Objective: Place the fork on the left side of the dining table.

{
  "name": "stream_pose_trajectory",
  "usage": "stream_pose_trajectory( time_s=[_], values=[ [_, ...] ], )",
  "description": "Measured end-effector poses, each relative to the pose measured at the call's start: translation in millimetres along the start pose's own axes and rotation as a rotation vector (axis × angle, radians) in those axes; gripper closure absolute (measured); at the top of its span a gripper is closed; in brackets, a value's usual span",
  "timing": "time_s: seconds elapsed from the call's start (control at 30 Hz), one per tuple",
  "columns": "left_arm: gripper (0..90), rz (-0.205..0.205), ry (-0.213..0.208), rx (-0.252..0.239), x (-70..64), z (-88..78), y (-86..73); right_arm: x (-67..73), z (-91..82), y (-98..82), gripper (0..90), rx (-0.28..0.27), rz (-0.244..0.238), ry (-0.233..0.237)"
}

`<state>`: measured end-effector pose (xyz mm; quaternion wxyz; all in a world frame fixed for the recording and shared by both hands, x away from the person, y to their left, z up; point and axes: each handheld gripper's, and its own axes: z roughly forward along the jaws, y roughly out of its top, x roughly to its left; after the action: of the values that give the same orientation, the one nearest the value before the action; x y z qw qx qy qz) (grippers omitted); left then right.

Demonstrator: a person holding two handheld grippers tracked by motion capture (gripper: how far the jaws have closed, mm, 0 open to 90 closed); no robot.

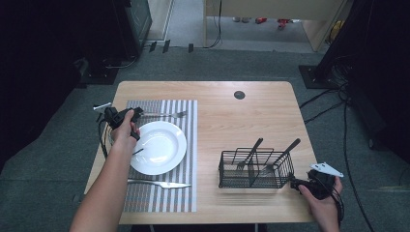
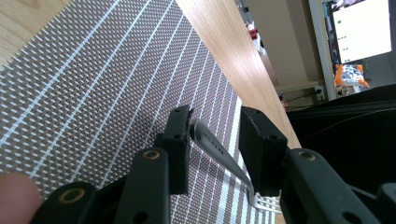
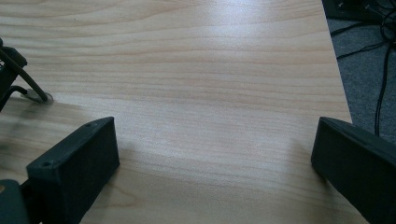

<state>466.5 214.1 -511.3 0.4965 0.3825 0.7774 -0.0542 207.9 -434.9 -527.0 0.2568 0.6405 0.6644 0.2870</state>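
High view: three forks, one knife.

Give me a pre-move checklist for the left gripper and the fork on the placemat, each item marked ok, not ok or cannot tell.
1. Fork handle lies between the left gripper jaws: ok.
2. Jaws closed on the handle: not ok; a gap shows on one side.
3. Fork lies on the placemat, beyond the plate: ok.
4. Fork touching the plate: cannot tell.
5. Right gripper away from the left side, open over bare table by the wire basket: ok.
6. Knife on the near side of the plate, out of the way: ok.
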Motion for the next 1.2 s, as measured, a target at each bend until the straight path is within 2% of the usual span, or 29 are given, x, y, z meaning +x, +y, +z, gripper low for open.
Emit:
stream_pose_trajectory(
  time_s=[0.07, 0.13, 0.27, 0.37, 0.47, 0.53, 0.6, 0.67, 0.73, 0.77, 0.8, 0.87, 0.97, 1.07, 1.13, 1.2],
  values=[
    [57.9, -0.019, 0.004, 0.018, 0.9, 1.3, 1.0, 0.0, 0.0, 0.0, 0.7, 0.000, 0.000, 0.000],
    [51.6, -0.018, 0.027, 0.044, 0.1, 2.4, 2.0, 0.0, 0.0, 0.0, 0.7, 0.000, 0.000, 0.000],
    [49.4, 0.000, 0.027, 0.059, -1.2, 2.4, 3.5, 0.0, 0.0, 0.0, 0.7, 0.000, -0.001, 0.000],
    [47.8, 0.006, 0.032, 0.046, -1.8, 1.5, 3.7, 0.0, 0.0, 0.0, 0.7, 0.000, 0.000, 0.000],
    [47.2, 0.050, 0.051, 0.025, -3.7, -0.9, 3.3, 0.0, 0.0, 0.0, 0.7, 0.000, 0.000, 0.000],
    [46.1, 0.078, 0.048, 0.005, -5.6, -2.8, 3.0, 0.0, 0.0, 0.0, 0.7, 0.000, 0.000, 0.000],
    [44.6, 0.118, 0.054, 0.005, -8.0, -5.6, 2.5, 0.0, 0.0, 0.0, 0.7, 0.000, 0.000, 0.000],
    [40.5, 0.135, 0.059, 0.006, -9.8, -8.1, 2.7, 0.0, 0.0, 0.0, 0.7, 0.000, 0.000, 0.000],
    [34.3, 0.173, 0.089, 0.017, -12.8, -12.4, 4.2, 0.0, 0.0, 0.0, 0.7, 0.000, 0.000, 0.000],
    [31.9, 0.211, 0.113, 0.022, -15.1, -16.4, 5.6, 0.0, 0.0, 0.0, 0.7, 0.000, 0.000, 0.000],
    [28.7, 0.226, 0.119, 0.020, -16.1, -18.6, 6.2, 0.0, 0.0, 0.0, 0.7, 0.000, 0.000, 0.000],
    [26.7, 0.258, 0.114, 0.006, -18.3, -25.4, 7.8, 0.0, 0.0, 0.0, 0.7, 0.000, 0.000, 0.000],
    [22.6, 0.283, 0.084, 0.012, -21.0, -37.1, 10.0, 0.0, 0.0, 0.0, 0.7, 0.000, 0.000, 0.000],
    [18.4, 0.359, 0.097, 0.008, -25.6, -46.7, 8.1, 0.0, 0.0, 0.0, 0.7, 0.000, 0.000, 0.000],
    [18.0, 0.438, 0.109, -0.012, -29.1, -56.3, 4.3, 0.0, 0.0, 0.0, 0.7, 0.000, 0.000, 0.000],
    [16.8, 0.472, 0.105, -0.023, -30.6, -62.0, 1.8, 0.0, 0.0, 0.0, 0.7, 0.000, 0.000, 0.000]
  ],
)
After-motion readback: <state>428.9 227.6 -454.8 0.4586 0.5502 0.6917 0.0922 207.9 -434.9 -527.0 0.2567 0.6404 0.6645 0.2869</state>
